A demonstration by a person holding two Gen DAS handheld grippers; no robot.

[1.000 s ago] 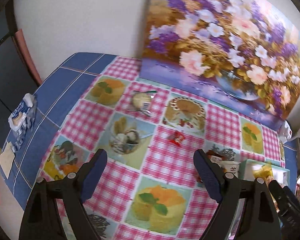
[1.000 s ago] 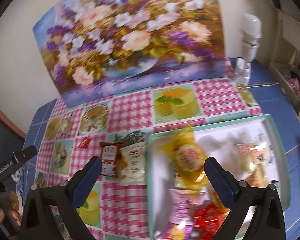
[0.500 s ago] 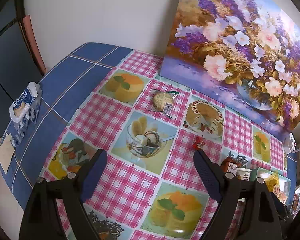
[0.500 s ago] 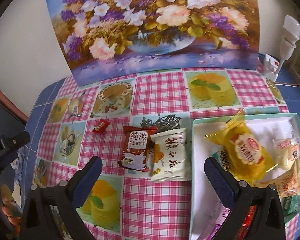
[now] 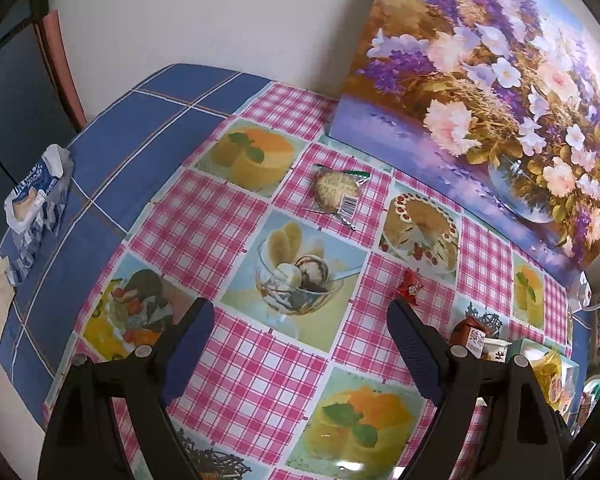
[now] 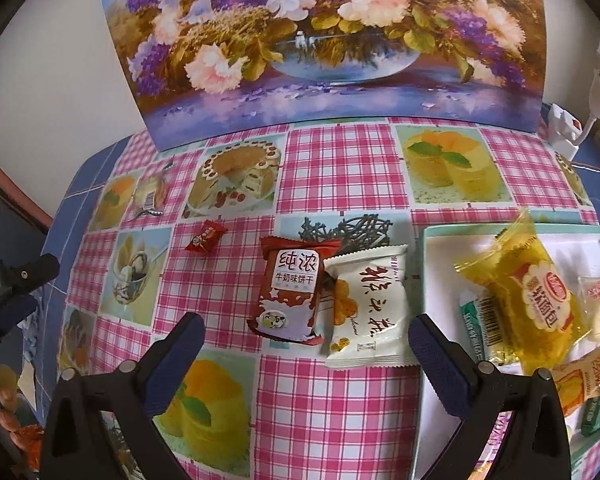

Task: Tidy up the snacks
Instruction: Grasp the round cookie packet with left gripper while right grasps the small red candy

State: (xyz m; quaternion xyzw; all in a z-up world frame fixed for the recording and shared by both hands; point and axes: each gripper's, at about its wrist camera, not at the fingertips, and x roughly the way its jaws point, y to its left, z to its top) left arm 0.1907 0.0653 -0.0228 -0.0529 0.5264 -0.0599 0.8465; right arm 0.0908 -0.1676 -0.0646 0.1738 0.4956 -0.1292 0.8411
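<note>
Right tool (image 6: 306,340) above red-brown, white-lettered biscuit packet (image 6: 288,292).

You have four wrapped snacks loose on the cloth: one brown biscuit pack (image 6: 287,290), one white pack (image 6: 367,312), one small red candy (image 6: 206,237) and one clear-wrapped round cake (image 6: 150,194) at upper left. One tray (image 6: 426,280) at right; its heaped packets cannot be counted exactly.

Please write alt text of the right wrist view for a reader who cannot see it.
The open right gripper hovers over a brown-red biscuit packet and a white snack packet lying side by side on a checked tablecloth. A white tray of snacks sits beside them.
</note>
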